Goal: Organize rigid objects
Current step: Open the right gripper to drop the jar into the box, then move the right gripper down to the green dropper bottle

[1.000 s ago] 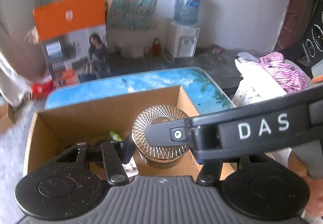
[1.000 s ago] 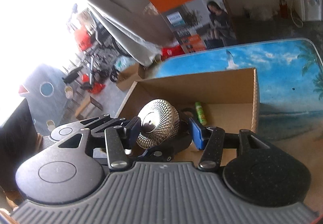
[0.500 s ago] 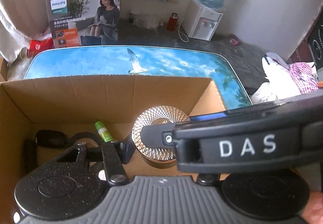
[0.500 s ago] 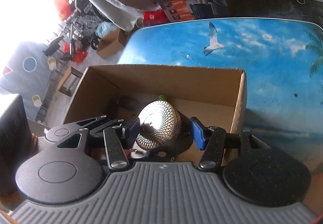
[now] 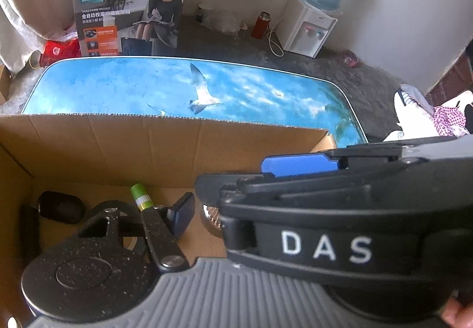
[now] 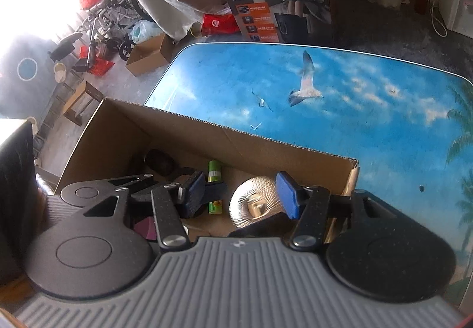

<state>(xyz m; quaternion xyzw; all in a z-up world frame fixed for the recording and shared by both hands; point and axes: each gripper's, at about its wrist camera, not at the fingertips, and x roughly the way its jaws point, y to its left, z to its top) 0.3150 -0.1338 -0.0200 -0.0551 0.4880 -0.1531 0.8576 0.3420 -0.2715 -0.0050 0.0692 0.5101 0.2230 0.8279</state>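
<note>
A cardboard box (image 6: 266, 147) stands on the sky-print table (image 6: 369, 109). A faceted metallic-lidded jar (image 6: 254, 204) sits on the box floor at its right end; only its edge (image 5: 210, 217) shows in the left wrist view. My right gripper (image 6: 241, 195) is open above the box, its blue pads (image 6: 285, 195) apart, with the jar below and between them. My left gripper's left finger (image 5: 180, 214) is over the box; the right gripper's body (image 5: 325, 224) hides its other finger. A green glue stick (image 6: 215, 186), a dark oval thing (image 5: 60, 206) and a tape roll lie in the box.
A tall Philips carton (image 5: 130, 3) stands on the floor behind the table. A water dispenser (image 5: 313, 20) stands at the far wall. Clothes (image 5: 437, 118) lie to the right. A wheelchair and small boxes (image 6: 147, 54) sit on the floor to the left.
My right gripper opened and let go of the jar, which now sits in the box. Both grippers tilted down and moved closer over the box.
</note>
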